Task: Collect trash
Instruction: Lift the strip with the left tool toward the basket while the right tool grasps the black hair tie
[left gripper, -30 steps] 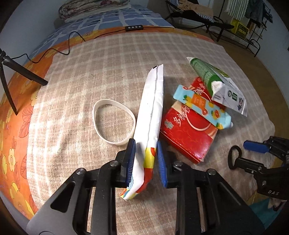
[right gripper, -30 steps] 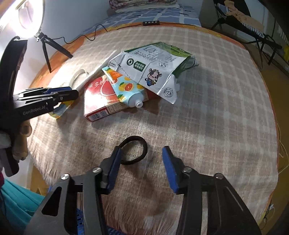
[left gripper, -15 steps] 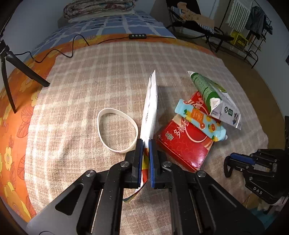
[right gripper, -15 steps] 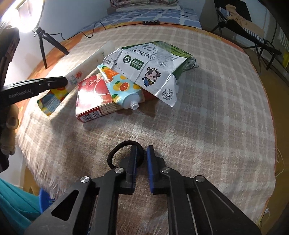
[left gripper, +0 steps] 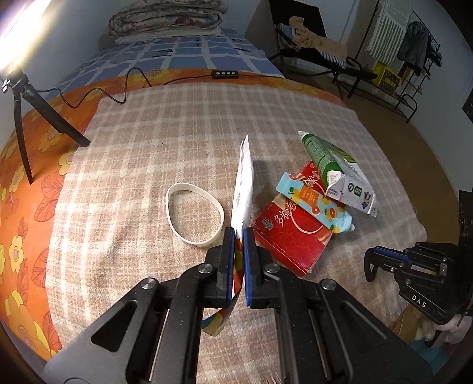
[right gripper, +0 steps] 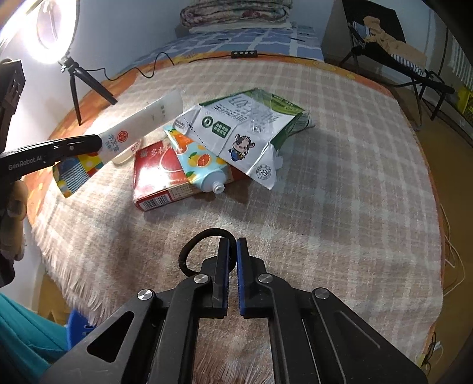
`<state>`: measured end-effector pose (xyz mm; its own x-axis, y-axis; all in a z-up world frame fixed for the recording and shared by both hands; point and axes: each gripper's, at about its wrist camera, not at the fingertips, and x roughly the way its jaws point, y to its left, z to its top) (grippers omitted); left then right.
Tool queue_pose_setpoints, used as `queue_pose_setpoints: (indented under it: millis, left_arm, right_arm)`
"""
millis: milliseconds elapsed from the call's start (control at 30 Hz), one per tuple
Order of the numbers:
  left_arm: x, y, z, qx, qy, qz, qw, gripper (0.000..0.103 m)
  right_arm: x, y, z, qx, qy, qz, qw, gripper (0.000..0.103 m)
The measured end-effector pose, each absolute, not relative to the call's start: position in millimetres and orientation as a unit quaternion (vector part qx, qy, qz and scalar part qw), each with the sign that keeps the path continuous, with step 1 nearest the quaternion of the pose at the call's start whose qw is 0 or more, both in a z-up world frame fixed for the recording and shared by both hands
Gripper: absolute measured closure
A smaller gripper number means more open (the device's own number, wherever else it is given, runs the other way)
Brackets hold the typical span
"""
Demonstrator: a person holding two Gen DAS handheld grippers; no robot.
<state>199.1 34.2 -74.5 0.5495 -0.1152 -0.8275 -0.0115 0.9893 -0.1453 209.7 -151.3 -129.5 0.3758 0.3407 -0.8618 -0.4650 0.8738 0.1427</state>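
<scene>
A pouch (right gripper: pixel 204 165) and carton (right gripper: pixel 242 130) lie on the box (right gripper: pixel 156 180), ring (left gripper: pixel 193 217) to its left.

A round table (left gripper: pixel 124 165) was covered with a beige plaid blanket over an orange floral cloth (left gripper: pixel 26 212). At its left edge stood a lit ring light (right gripper: pixel 54 26) on a small black tripod (right gripper: pixel 85 88), its black cable (left gripper: pixel 130 85) trailing across the cloth. Behind were a bed with a blue checked cover (left gripper: pixel 183 56), folded quilts (left gripper: pixel 165 20) and a folding chair (right gripper: pixel 393 56).
</scene>
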Motion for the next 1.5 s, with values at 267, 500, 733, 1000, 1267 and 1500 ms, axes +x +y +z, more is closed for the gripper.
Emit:
queue_pose_setpoints:
  millis: [267,500,733,1000,1267,1500]
  left_arm:
    - [177.1,40.1,-57.3,-0.085,0.459,-0.035,0.883,0.1]
    - [140.7,40.1,-37.6,-0.09,0.446,-0.053,0.889,0.1]
    - [90.3,36.2,-26.3,-0.094,0.446,-0.071,0.887,0.1]
    - [30.2,24.8,-18.2,-0.097,0.453,-0.094,0.881,0.1]
    - [-20.7,14.7,-22.1,-0.108,0.468,-0.106,0.871,0.1]
    - [-52.0,-2.8,-38.3,-0.116,0.489,-0.119,0.856,0.1]
  right_arm:
    - [199.4,-156.5,-114.5,-0.06,0.484,0.248,0.837,0.1]
    - [186.8,-161.6,-96.0,-0.051,0.467,0.257,0.844,0.1]
    - [158.5,-162.4,-80.4,-0.06,0.45,0.269,0.849,0.1]
    - [109.3,-158.5,-71.8,-0.077,0.433,0.293,0.849,0.1]
    - [68.9,-160.7,-81.6,-0.078,0.441,0.308,0.84,0.1]
    - [46.6,-160.1,-96.0,-0.084,0.449,0.316,0.832,0.1]
